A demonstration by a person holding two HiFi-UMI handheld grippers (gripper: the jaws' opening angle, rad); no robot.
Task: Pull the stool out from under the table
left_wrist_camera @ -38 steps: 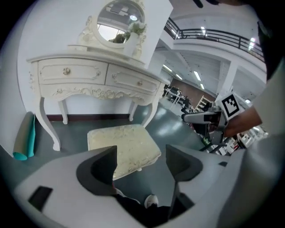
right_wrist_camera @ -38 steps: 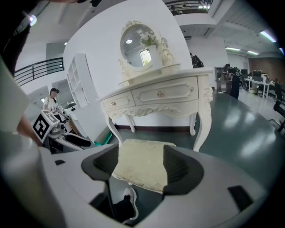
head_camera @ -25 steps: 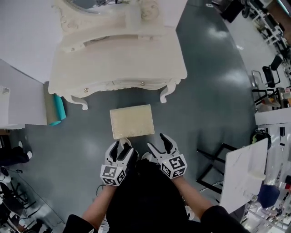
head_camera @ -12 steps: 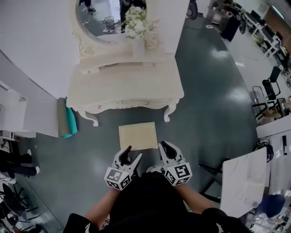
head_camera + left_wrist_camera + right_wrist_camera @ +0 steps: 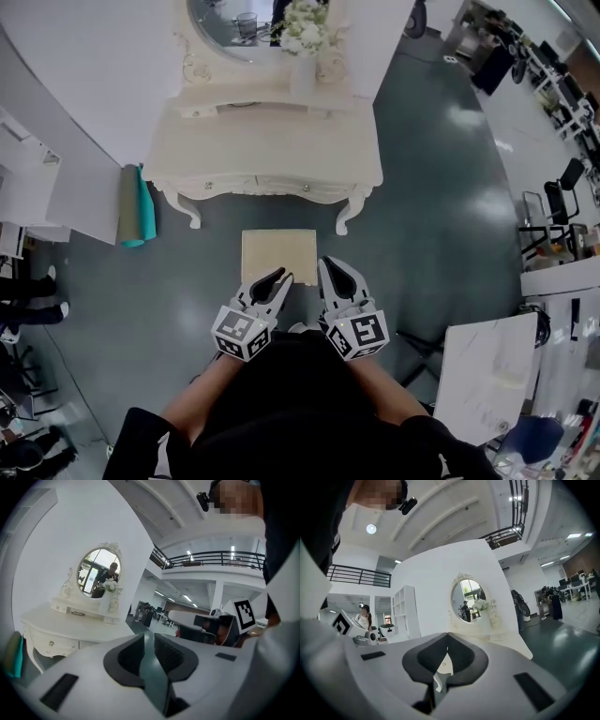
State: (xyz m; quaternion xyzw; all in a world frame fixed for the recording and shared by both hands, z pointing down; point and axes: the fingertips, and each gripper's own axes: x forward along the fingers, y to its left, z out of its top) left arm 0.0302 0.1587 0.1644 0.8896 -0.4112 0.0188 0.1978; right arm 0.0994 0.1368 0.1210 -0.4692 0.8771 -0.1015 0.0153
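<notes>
The stool (image 5: 277, 255), a small cream rectangular seat, stands on the grey floor just in front of the white dressing table (image 5: 267, 150), apart from its front edge. Both grippers hover over the stool's near edge, close to my body. My left gripper (image 5: 279, 277) (image 5: 149, 637) is closing; a narrow gap remains between its jaws and nothing is in it. My right gripper (image 5: 325, 263) (image 5: 447, 637) is shut with its tips together and holds nothing. Neither gripper touches the stool.
An oval mirror (image 5: 234, 23) and a vase of flowers (image 5: 305, 42) top the table. A teal and grey roll (image 5: 136, 206) leans left of it. A white board (image 5: 483, 370) and a black frame (image 5: 422, 342) stand to my right.
Both grippers' jaws have closed from wide open, the right fully and the left nearly. The grippers have drawn closer together, and my head view has tilted up to show the mirror.
</notes>
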